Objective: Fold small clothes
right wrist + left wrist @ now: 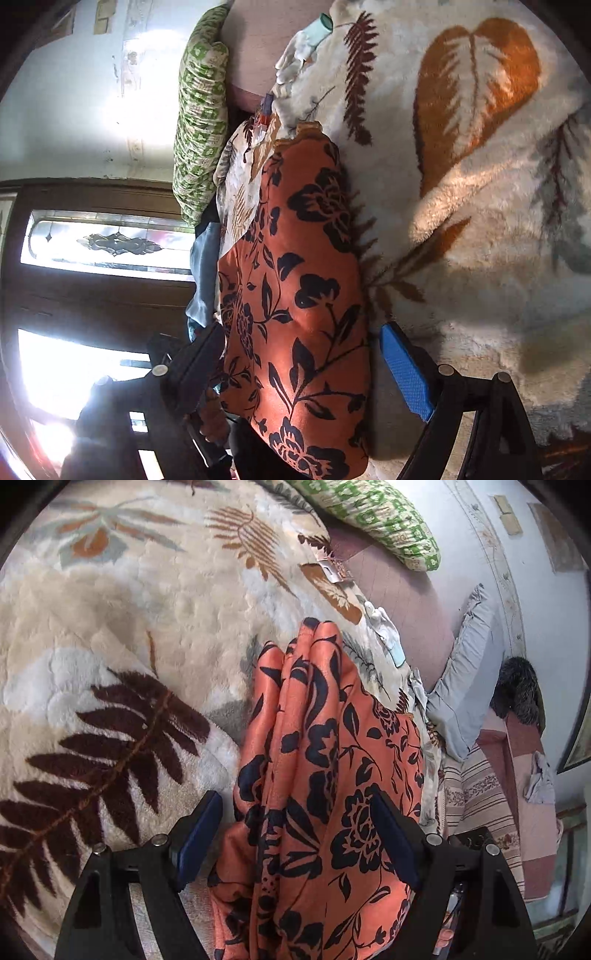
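On the leaf-print blanket (110, 635), my left claw (295, 843) and right claw (301, 365) both gape wide around the orange floral garment (325, 760).

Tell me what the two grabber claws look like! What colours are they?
The left gripper has a black frame with round silver bolts and two flat, dark navy finger pads. The right gripper has the same black frame and silver bolts, but its visible pad is bright blue with a bumpy, dotted texture.

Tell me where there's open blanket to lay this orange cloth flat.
Open blanket lies left of the orange cloth, around the dark fern print. Toward the green pillow and blanket edge it's crowded with small white things.
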Demonstrator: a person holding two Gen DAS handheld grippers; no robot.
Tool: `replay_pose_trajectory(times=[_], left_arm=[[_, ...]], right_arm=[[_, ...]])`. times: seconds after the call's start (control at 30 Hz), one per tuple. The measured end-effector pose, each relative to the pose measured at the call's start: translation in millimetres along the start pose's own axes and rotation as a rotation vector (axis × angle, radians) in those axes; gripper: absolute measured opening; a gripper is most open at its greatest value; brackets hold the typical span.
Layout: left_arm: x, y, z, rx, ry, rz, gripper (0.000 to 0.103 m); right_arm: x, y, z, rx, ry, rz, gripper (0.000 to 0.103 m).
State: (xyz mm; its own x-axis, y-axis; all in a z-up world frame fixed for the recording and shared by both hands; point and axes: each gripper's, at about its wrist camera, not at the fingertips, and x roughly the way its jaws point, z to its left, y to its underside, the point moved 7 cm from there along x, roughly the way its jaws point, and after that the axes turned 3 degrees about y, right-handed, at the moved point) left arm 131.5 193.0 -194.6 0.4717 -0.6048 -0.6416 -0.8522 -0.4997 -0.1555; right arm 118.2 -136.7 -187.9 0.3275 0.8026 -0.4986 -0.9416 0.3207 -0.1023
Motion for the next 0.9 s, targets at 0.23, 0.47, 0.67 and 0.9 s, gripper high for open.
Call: replay_pose_trajectory(times=[0.23, 0.47, 0.67, 0.9], left_arm=[[6, 0, -9, 0.073, -0.089, -0.020, 0.031], [-8, 3, -70, 0.290, -0.183, -0.099, 0.025], [-19, -16, -152, 0.400, -0.047, -0.166, 0.025], [61, -10, -182, 0.441, -0.031, -0.086, 0.027]], right_arm=[[43, 1, 5, -0.059, 0.037, 0.097, 0.079], [41, 8, 32, -0.257, 0.269, 0.097, 0.042], [-19, -9, 84, -0.369, 0.214, -0.032, 0.041], [-95, -57, 64, -0.329, 0.191, -0.165, 0.041]])
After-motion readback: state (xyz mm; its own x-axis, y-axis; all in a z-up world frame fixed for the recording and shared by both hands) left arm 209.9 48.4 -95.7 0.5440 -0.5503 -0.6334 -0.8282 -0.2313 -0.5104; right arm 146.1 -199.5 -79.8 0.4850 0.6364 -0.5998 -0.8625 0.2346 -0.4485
